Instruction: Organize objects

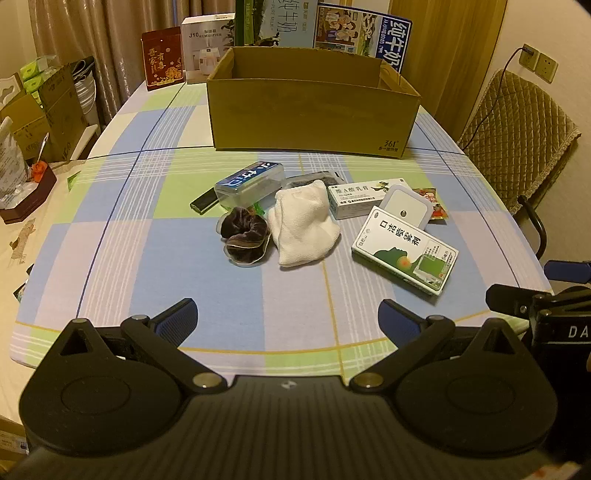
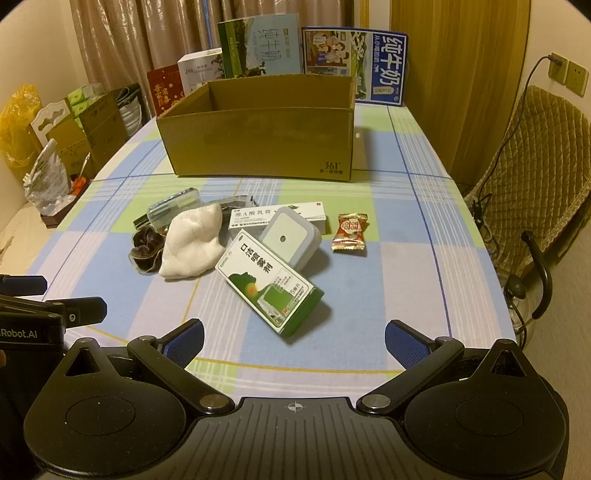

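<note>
One open cardboard box (image 1: 314, 118) (image 2: 258, 144) stands at the far middle of the surface (image 1: 110, 258) (image 2: 406, 258), which wears a checked cloth. In front of the box lies a loose cluster of small things, nine by count. From the left: one dark flat bar (image 1: 202, 201), one clear plastic case (image 1: 249, 182) (image 2: 173, 208) lying partly over it, one dark scrunchie (image 1: 245, 236) (image 2: 146, 251), and one white folded cloth (image 1: 303, 227) (image 2: 192, 243) touching the scrunchie. Behind the cloth sits one dark packet (image 1: 314, 179) (image 2: 232, 202), mostly hidden. To the right lies one long white ointment box (image 1: 364, 197) (image 2: 280, 218), with one white square night light (image 1: 404, 212) (image 2: 288, 236) leaning over it. The night light also rests on one green and white spray box (image 1: 404, 254) (image 2: 269, 284), the nearest item. One red wrapped candy (image 1: 434, 205) (image 2: 349, 230) lies apart at the right.

The left tool (image 1: 288, 317) hangs over the near edge of the surface with its two blue-padded fingers (image 1: 177, 319) spread wide and nothing between them. The right tool (image 2: 293, 343) does the same, fingers (image 2: 406, 347) wide apart and holding nothing, near the spray box but not touching it.

Behind the cardboard box stand four upright cartons: one red (image 1: 162, 59) (image 2: 164, 88), one white (image 1: 208, 48) (image 2: 199, 68), and two milk cartons (image 1: 364, 35) (image 2: 354, 62). One padded chair (image 1: 517, 136) (image 2: 532, 177) stands at the right.
</note>
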A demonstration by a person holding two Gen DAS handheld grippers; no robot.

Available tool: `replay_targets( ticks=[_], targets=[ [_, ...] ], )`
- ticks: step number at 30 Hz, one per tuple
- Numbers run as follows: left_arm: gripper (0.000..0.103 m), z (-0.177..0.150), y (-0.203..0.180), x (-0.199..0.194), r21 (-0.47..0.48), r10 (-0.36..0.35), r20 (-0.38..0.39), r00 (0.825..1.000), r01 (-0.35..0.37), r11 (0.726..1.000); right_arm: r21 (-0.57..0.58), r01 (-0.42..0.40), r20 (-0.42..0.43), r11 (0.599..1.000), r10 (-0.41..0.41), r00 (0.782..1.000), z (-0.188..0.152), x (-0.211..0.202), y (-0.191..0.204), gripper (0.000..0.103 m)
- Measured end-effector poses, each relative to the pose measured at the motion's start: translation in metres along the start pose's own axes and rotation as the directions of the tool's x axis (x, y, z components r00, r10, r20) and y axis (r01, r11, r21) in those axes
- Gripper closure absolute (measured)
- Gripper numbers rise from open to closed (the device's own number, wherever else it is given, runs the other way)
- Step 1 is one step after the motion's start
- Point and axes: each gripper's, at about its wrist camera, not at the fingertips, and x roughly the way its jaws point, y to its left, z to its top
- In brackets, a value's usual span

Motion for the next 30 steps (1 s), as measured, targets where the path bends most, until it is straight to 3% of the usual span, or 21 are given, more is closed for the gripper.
replay_targets(
  ticks=[19,30],
  targets=[
    [0.001,0.000,-0.001,0.001,0.003,-0.004,-0.001,1.000,0.004,1.000,-0.014,-0.001,-0.003,1.000,0.001,1.000,0.001,0.003,0.001,0.002],
    [0.001,0.010,0.012,0.011,0.041,-0.007,-0.003,1.000,0.007,0.999,-0.118,-0.043,0.020,0.992,0.046,0.999,0.012,0.013,0.007,0.002]
  ],
)
